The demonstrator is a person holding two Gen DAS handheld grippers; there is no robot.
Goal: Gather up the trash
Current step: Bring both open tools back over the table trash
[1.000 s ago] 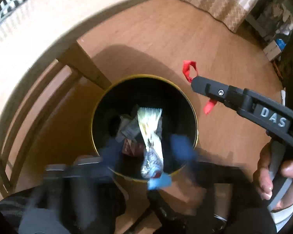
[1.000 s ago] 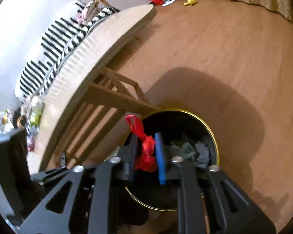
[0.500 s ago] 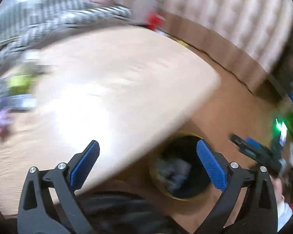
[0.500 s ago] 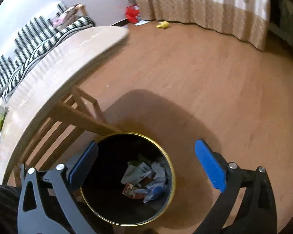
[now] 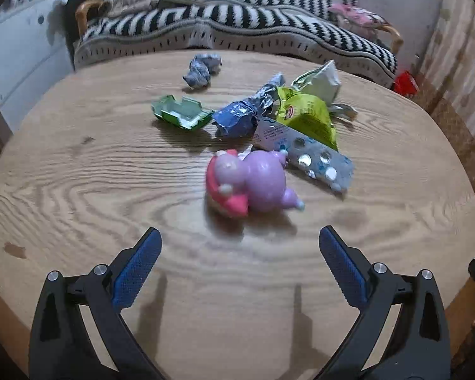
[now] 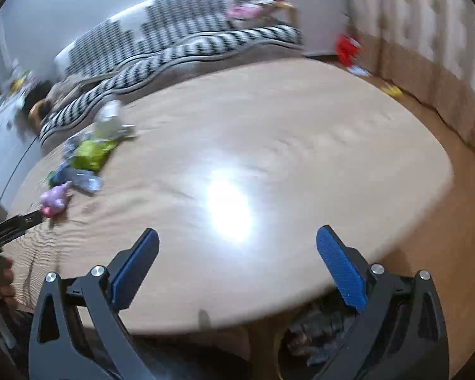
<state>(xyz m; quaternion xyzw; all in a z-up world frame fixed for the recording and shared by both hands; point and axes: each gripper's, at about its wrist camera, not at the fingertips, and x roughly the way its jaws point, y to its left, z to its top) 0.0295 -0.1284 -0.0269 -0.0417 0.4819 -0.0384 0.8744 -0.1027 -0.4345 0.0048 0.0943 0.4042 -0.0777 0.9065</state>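
My left gripper [image 5: 237, 243] is open and empty over the round wooden table [image 5: 79, 174], just short of a pink and purple toy [image 5: 250, 183]. Behind it lie a blister pack [image 5: 313, 158], a green snack bag [image 5: 307, 117], a blue crumpled wrapper [image 5: 237, 120], a green box [image 5: 180, 112], a grey crumpled wrapper [image 5: 202, 69] and a silver pouch [image 5: 319, 79]. My right gripper [image 6: 236, 247] is open and empty over the table's bare right part [image 6: 269, 142]. The trash pile [image 6: 85, 158] lies far left of it. The bin [image 6: 307, 348] shows partly under the table edge.
A striped sofa [image 5: 237, 28] stands behind the table. A white cabinet [image 5: 15, 47] is at the left. A curtain [image 6: 427, 47] and wooden floor [image 6: 443, 221] are at the right, with a red item [image 6: 346, 47] on the floor.
Both grippers have let their trash drop in the bin, opened, and swung up from the bin to the tabletop. The left one now faces the trash pile.
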